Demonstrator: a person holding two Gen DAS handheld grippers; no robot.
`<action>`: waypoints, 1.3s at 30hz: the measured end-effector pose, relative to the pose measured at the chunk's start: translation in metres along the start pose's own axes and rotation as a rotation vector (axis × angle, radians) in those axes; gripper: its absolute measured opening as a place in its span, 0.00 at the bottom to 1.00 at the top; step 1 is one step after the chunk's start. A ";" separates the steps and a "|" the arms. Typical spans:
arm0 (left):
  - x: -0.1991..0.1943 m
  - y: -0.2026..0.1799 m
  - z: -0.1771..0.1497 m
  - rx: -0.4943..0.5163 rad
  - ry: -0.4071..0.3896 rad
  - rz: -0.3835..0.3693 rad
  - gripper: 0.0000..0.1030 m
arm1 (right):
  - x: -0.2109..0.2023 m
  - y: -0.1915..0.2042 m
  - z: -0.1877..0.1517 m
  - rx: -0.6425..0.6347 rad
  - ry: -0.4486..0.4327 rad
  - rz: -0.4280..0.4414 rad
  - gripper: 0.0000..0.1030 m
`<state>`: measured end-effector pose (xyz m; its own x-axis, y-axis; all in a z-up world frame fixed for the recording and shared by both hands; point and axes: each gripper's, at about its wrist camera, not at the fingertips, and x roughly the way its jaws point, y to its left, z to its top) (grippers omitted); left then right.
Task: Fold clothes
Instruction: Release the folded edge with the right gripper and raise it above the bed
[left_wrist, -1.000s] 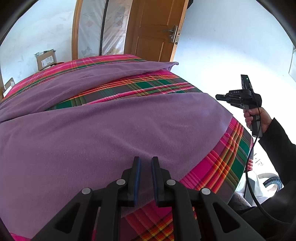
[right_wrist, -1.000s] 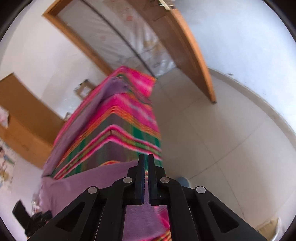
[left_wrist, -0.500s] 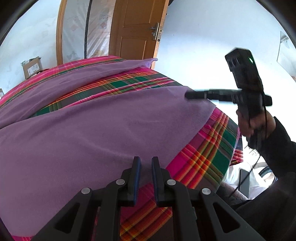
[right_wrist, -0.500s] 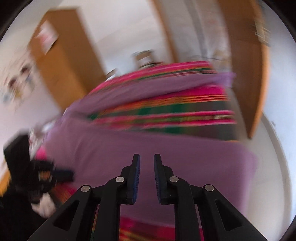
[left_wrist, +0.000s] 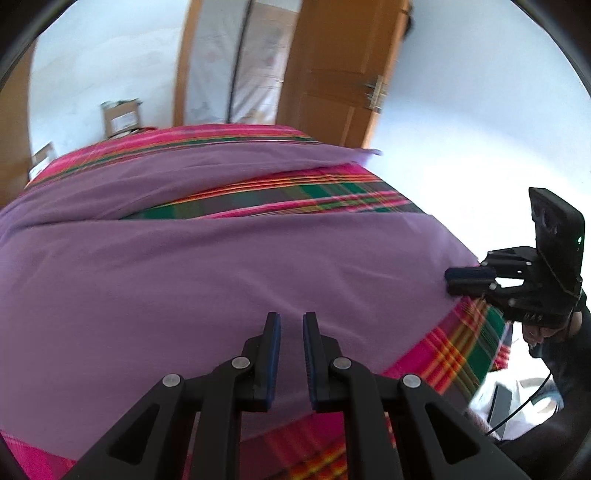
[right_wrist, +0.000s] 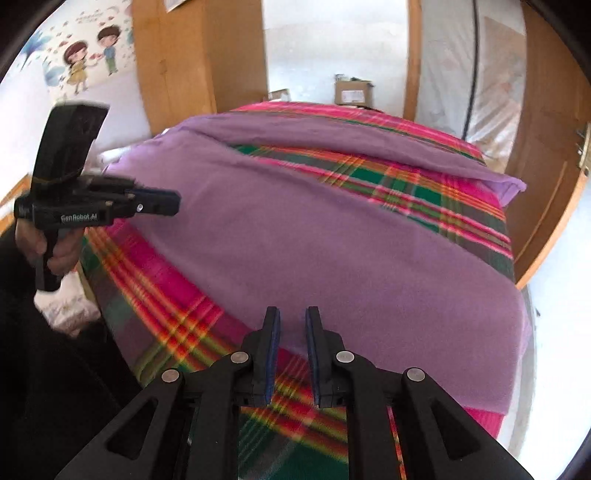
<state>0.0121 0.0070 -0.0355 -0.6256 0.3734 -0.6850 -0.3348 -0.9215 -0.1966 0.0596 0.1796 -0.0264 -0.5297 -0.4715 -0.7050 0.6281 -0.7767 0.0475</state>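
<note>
Both grippers, left (left_wrist: 291, 332) and right (right_wrist: 292, 328), are hovering with jaws slightly parted, gripping nothing. Ahead of them, the purple cloth (left_wrist: 221, 266) is lying spread over the plaid blanket (right_wrist: 424, 192); folding appears barely begun, most folds remaining.

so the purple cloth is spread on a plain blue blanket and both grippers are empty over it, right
Not quite: the blanket is pink and green plaid, not plain blue, as the right wrist view shows. The purple cloth is spread on it, and the left gripper and right gripper are both empty.
</note>
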 end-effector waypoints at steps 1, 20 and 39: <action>0.000 0.002 -0.001 -0.007 0.002 0.003 0.11 | 0.001 -0.001 0.009 0.022 -0.015 -0.004 0.15; -0.013 0.033 -0.015 -0.068 -0.021 0.106 0.11 | 0.135 0.009 0.126 0.164 0.074 0.011 0.12; -0.042 0.080 0.014 -0.130 -0.045 0.244 0.11 | 0.092 -0.029 0.109 0.278 0.030 -0.008 0.19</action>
<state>0.0014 -0.0810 -0.0128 -0.7084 0.1401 -0.6918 -0.0789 -0.9897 -0.1196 -0.0694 0.1133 -0.0154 -0.5144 -0.4554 -0.7267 0.4414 -0.8671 0.2309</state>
